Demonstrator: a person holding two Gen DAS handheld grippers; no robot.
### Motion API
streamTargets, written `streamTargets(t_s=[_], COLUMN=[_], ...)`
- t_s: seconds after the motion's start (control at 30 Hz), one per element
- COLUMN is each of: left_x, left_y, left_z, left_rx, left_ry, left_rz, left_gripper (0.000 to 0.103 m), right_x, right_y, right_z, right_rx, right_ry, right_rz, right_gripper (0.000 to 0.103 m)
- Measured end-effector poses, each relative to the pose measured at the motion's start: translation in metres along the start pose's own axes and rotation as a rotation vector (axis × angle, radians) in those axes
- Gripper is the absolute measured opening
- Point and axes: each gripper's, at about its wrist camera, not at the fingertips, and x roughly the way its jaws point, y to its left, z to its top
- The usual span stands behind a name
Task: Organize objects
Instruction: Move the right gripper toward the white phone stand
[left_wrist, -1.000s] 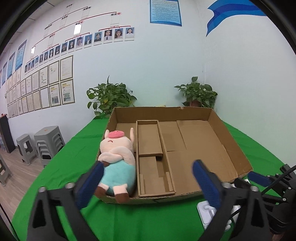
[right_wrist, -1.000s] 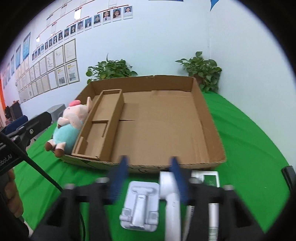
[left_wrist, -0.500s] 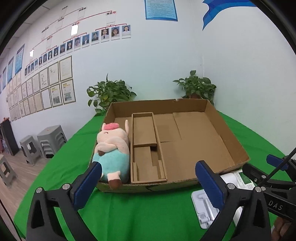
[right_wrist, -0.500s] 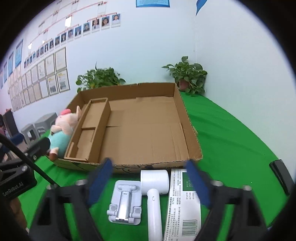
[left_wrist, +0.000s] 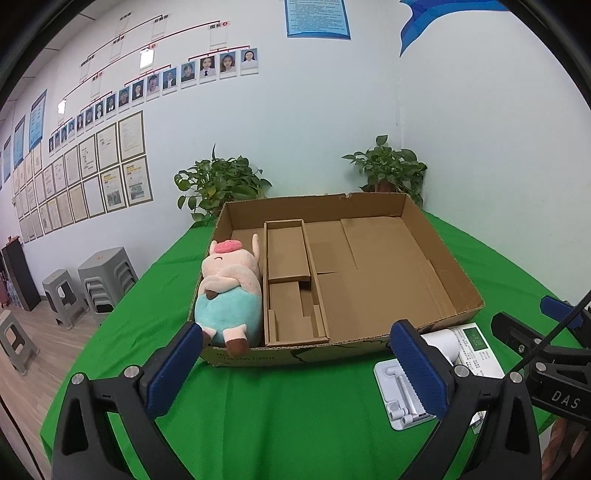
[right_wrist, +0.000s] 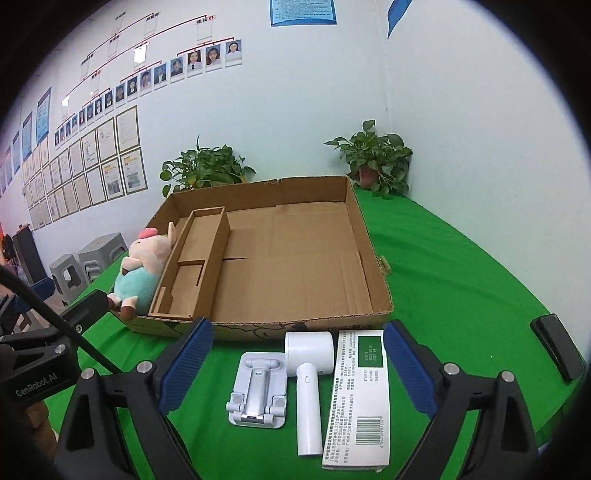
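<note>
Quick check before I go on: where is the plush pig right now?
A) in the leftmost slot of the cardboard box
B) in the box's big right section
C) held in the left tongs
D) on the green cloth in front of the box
A: the plush pig lies in the cardboard box, left of the narrow divider insert.

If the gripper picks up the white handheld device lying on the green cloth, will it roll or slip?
The white handheld device looks smooth and glossy, so probably slippery between pads. Its handle is round, so it may roll if pushed sideways. The wide head probably makes it top-heavy and apt to tilt.
</note>
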Motion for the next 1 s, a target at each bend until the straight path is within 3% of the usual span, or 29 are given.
streamTargets(t_s=[0.1, 0.37, 0.6, 0.87, 1.0], left_x=[-0.006, -0.006, 0.009, 0.027, 0.044], left_y=[-0.001, -0.001, 0.008, 0.019, 0.022], left_z=[0.002, 0.002, -0.008, -0.026, -0.039], left_rx=[-0.010, -0.026, -0.057, -0.076, -0.074], left_ry=[-0.005, 0.013, 0.046, 0.004, 0.042], left_rz=[-0.003, -0.006, 0.009, -0.026, -0.055], left_gripper=[0.102, 0.102, 0.102, 0.103, 0.103], right_x=[-0.007, -0.009, -0.009, 0.017, 0.029], right_y=[0.001, 0.004, -0.003, -0.010, -0.011], right_z=[-0.001, -0.003, -0.010, -0.022, -0.036], right_rx=[-0.003, -0.025, -0.021, -0.022, -0.032], right_ry=[-0.006, -0.013, -0.077, -0.017, 0.060], right_rz=[0.008, 0.047, 0.166, 0.329, 0.392], right_gripper=[0.101, 0.102, 0.102, 0.102, 0.102])
